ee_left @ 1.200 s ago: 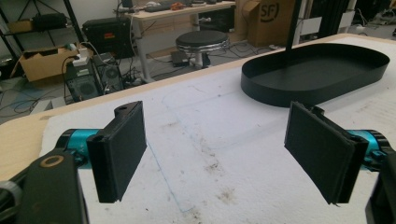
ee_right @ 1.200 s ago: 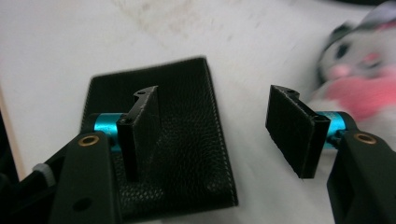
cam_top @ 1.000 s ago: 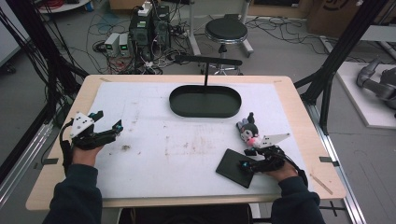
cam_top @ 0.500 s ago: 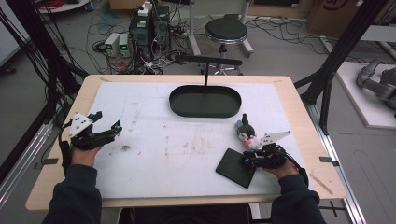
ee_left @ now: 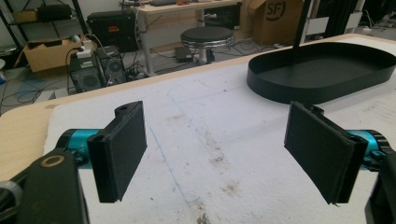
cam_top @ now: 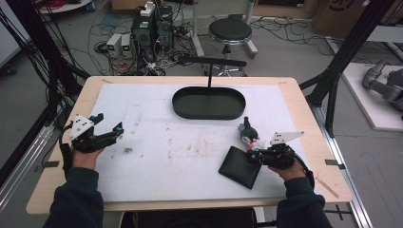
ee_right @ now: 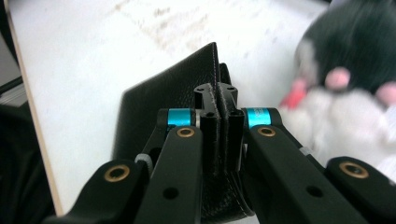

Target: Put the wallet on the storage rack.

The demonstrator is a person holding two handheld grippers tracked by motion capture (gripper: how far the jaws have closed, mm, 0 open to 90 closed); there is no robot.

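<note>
A flat black leather wallet (cam_top: 239,167) lies on the white mat at the front right. My right gripper (cam_top: 252,155) is shut on its right edge; in the right gripper view the leather (ee_right: 159,93) is pinched between the closed jaws of the right gripper (ee_right: 219,116). A small black, white and pink plush toy (cam_top: 248,131) stands just beyond that gripper, and it is blurred and close in the right gripper view (ee_right: 355,60). My left gripper (cam_top: 108,122) rests at the mat's left side. In its own view the left gripper (ee_left: 215,149) is open with nothing between its jaws.
A black oval tray (cam_top: 183,110) with an upright post (cam_top: 210,76) and crossbar sits at the far middle of the table, and its wall (ee_left: 317,88) shows ahead of the left gripper. Stained white mat (cam_top: 180,147) lies between the hands. A stool and cables are beyond the table.
The right gripper has shifted slightly away from the table's front edge at the wallet's edge, and the plush toy has moved a little beside it. The left gripper has stayed put.
</note>
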